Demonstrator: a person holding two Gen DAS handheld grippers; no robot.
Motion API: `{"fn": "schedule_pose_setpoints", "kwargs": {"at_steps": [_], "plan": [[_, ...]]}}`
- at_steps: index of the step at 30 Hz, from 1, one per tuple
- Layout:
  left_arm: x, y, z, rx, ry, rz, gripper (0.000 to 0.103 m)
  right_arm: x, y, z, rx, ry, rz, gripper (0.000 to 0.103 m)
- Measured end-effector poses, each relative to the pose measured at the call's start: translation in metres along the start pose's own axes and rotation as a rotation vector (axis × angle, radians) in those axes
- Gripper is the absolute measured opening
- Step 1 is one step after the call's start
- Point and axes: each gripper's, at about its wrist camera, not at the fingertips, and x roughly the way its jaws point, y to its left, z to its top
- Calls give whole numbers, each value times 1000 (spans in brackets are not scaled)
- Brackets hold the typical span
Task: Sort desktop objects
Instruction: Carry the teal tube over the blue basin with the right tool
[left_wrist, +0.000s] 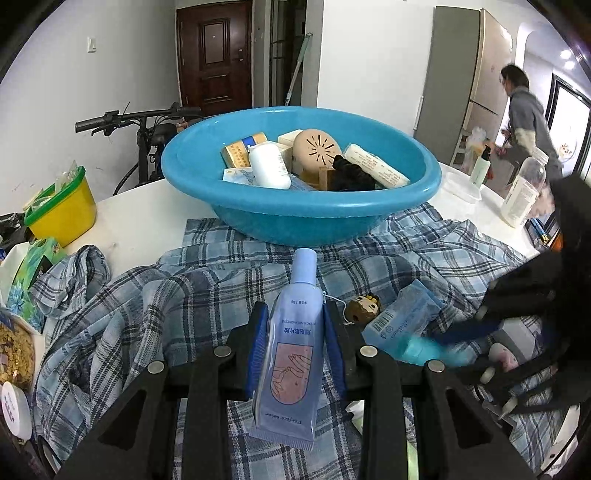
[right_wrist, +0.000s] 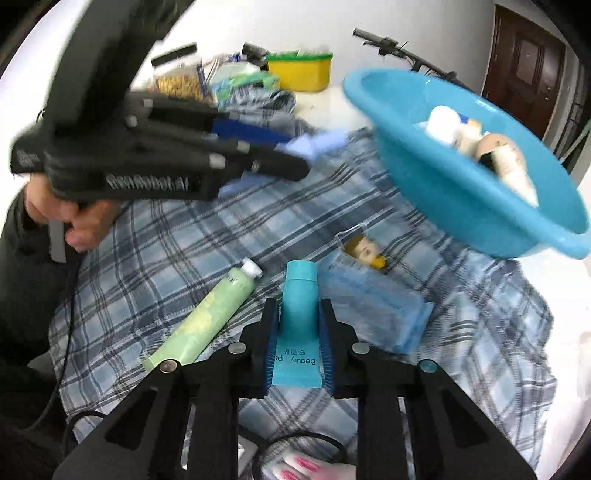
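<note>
Tubes sit clamped: lilac tube (left_wrist: 291, 332) in left tool (left_wrist: 295, 321), teal tube (right_wrist: 298, 325) in right tool (right_wrist: 298, 321).

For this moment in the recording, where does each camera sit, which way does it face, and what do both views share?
Left wrist: sits on the left gripper, facing down across the blue-grey plaid cloth toward the blue plastic basin; its fingers clamp a pale lavender tube.
Right wrist: sits on the right gripper, angled down at the cloth; fingers clamp a teal tube; the person's hand shows.
Shared: basin, cloth, small doll head, yellow green-lidded tub.
</note>
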Motion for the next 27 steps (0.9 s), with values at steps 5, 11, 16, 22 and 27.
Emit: {"fn": "schedule_pose_setpoints", "kwargs": {"at_steps": [5,11,16,22,27], "plan": [[-1,1,0,-2,-3,-2,33,-22,-4,8,0,-48,-11,20],[-1,0,1,-1,-6,0,33,-51,-18,33,14,-133,-33,20],[-1,1,0,-2,-8,7,33,-71,-37,69,22,-204,-74,20],[1,0,0,-2,-4,14,33,-80,-74,107,85,-271,-161,20],[3,0,0,-3,3,24,33,-60,-94,126,117,-258,-219,20]]}}
